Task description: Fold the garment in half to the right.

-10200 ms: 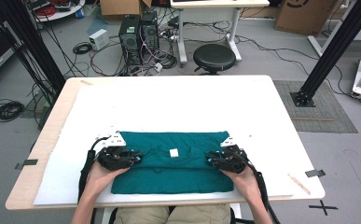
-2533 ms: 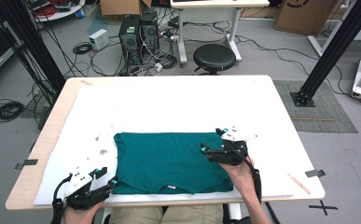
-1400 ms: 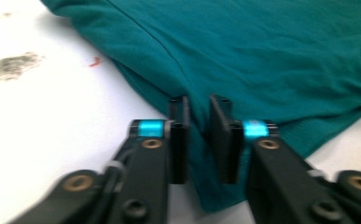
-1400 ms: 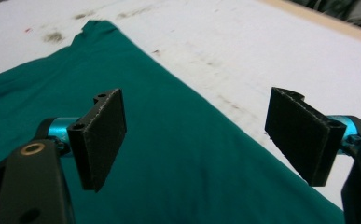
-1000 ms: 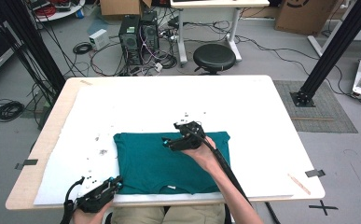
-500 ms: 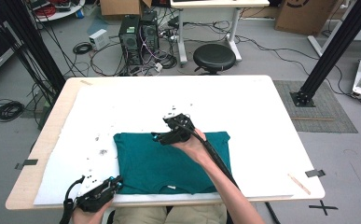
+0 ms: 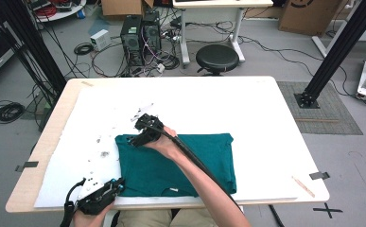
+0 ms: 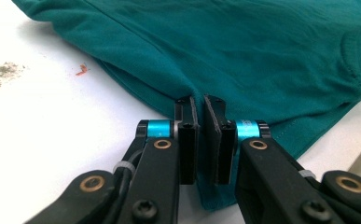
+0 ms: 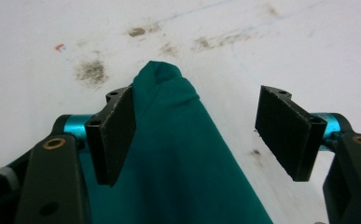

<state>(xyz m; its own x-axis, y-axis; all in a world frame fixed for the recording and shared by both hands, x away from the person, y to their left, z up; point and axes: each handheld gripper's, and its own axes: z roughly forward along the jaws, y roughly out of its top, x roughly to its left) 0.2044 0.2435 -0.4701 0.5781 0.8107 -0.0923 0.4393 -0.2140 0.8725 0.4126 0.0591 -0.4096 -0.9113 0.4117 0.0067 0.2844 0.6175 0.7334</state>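
Observation:
A teal shirt (image 7: 138, 165) lies folded flat on the white table top (image 7: 218, 104), towards the front. My left gripper (image 7: 117, 184) sits at the shirt's near left corner, by the table's front edge. In the left gripper view it (image 8: 199, 100) is shut on the shirt's hem (image 8: 262, 56). My right arm reaches across the cloth to its far left corner, where my right gripper (image 7: 134, 140) is. In the right gripper view that gripper (image 9: 197, 93) is open. The bunched corner of the shirt (image 9: 178, 154) lies between its jaws, against the left one.
Grey smudges (image 7: 104, 153) mark the white top left of the shirt. A thin stick (image 7: 302, 186) and a strip of black tape (image 7: 318, 175) lie at the table's front right edge. On the floor behind the table are a stool (image 7: 217, 56) and computer towers (image 7: 140, 33).
My right gripper has travelled from the shirt's right side across its far edge to the far left corner. The left gripper has stayed at the near left corner for the past second.

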